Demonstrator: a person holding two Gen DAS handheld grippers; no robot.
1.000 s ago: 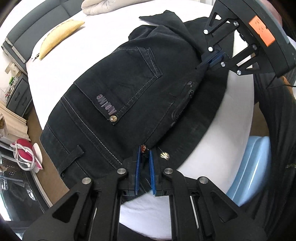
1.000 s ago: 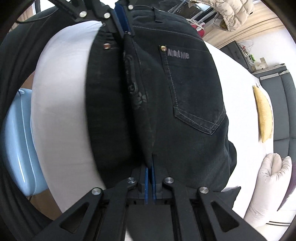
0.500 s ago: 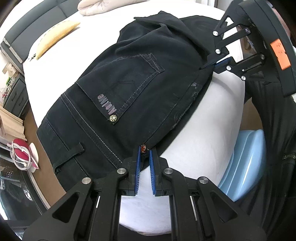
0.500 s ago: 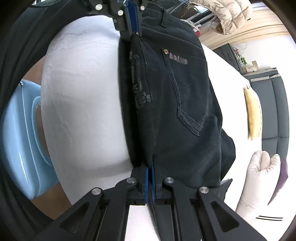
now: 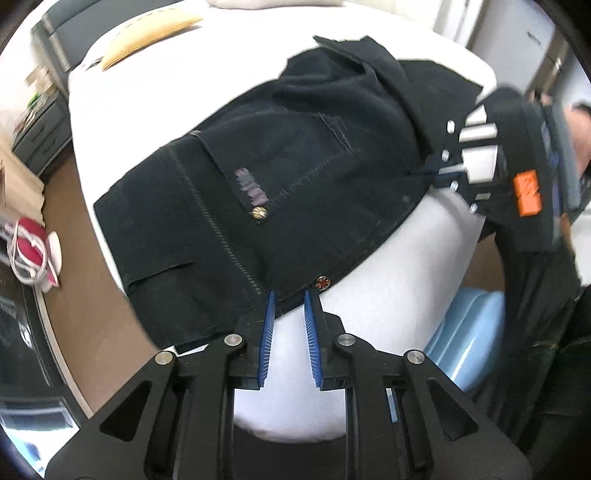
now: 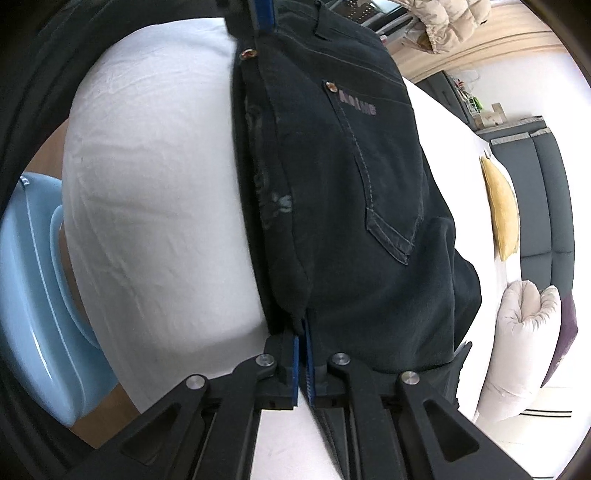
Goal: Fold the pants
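Note:
Black jeans lie folded lengthwise on the white bed, back pocket up. My left gripper is at the waistband corner beside the rivet button; its jaws are opening, and the cloth edge sits loose between the blue pads. In the right wrist view the jeans run away from my right gripper, which still pinches the crotch-side fold while its jaws start opening. The right gripper also shows at the right of the left wrist view, and the left gripper at the top of the right wrist view.
A light-blue plastic tub stands on the floor by the bed's near edge, beside the person's dark clothing. A yellow pillow and a white puffy duvet lie at the far side. Red-and-white footwear lies on the floor.
The loose front half of the jeans has been drawn in over the rest, baring more white sheet. The left jaws have parted and let go of the waistband.

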